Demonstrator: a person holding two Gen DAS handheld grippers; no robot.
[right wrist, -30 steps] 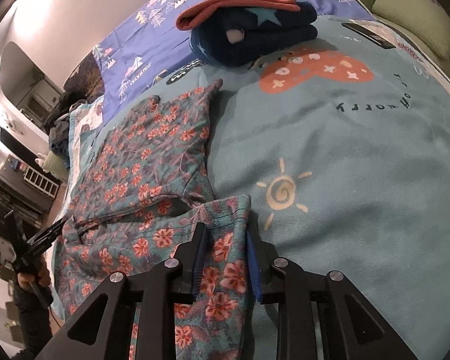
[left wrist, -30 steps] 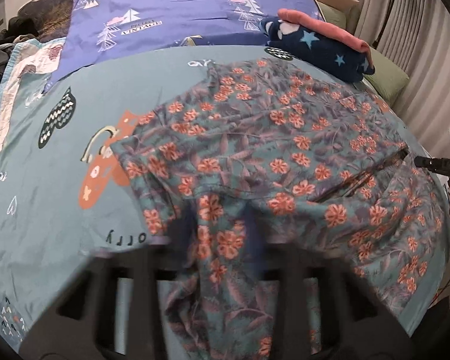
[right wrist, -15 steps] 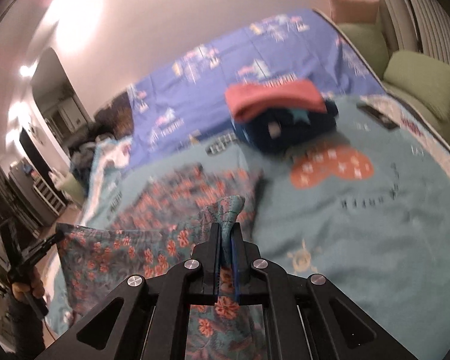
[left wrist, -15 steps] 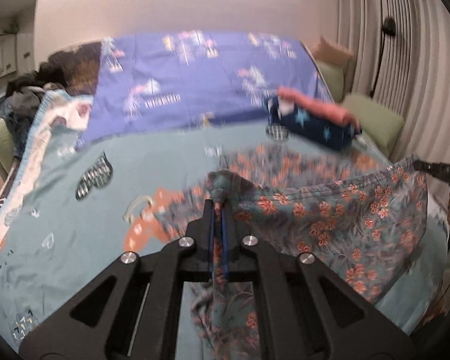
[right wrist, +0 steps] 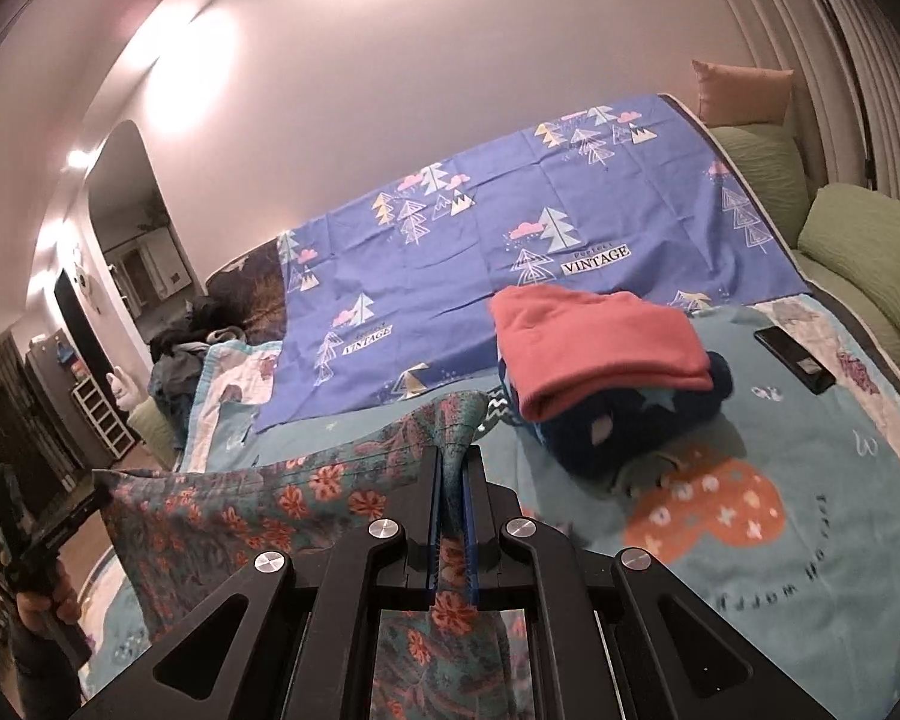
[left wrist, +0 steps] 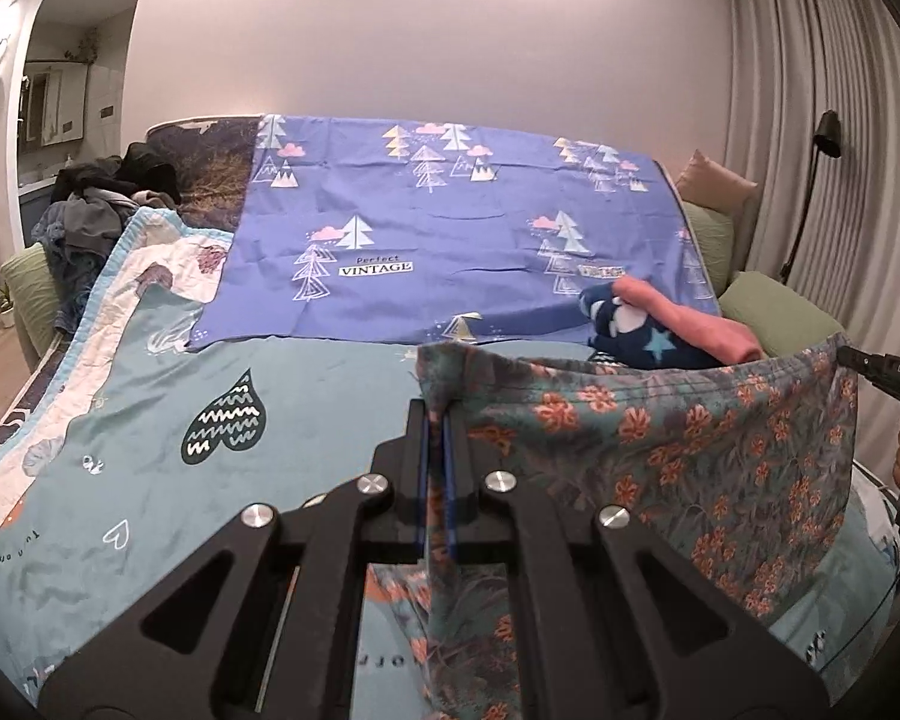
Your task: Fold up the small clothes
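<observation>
A teal floral garment (left wrist: 678, 450) with orange flowers hangs stretched in the air above the bed. My left gripper (left wrist: 437, 414) is shut on one top corner of it. My right gripper (right wrist: 455, 462) is shut on the other top corner, and the garment (right wrist: 240, 516) spans leftward from it. In the left wrist view the right gripper's tip (left wrist: 876, 369) shows at the far right edge of the cloth. In the right wrist view the left gripper (right wrist: 84, 510) shows at the far left. The cloth's lower part hangs below both grippers, partly hidden by them.
A stack of folded clothes, pink on navy with stars (right wrist: 600, 372), sits on the teal bedspread (left wrist: 150, 432). A blue tree-print sheet (left wrist: 450, 240) covers the bed's far side. A black phone (right wrist: 795, 357) lies at the right. Green cushions (right wrist: 858, 252) and curtains (left wrist: 822, 120) stand at the right, dark clothes (left wrist: 102, 198) at the left.
Both grippers closed on the garment's corners where it lay flat on the bed, then lifted it. It now hangs stretched between them, higher than half a second ago.
</observation>
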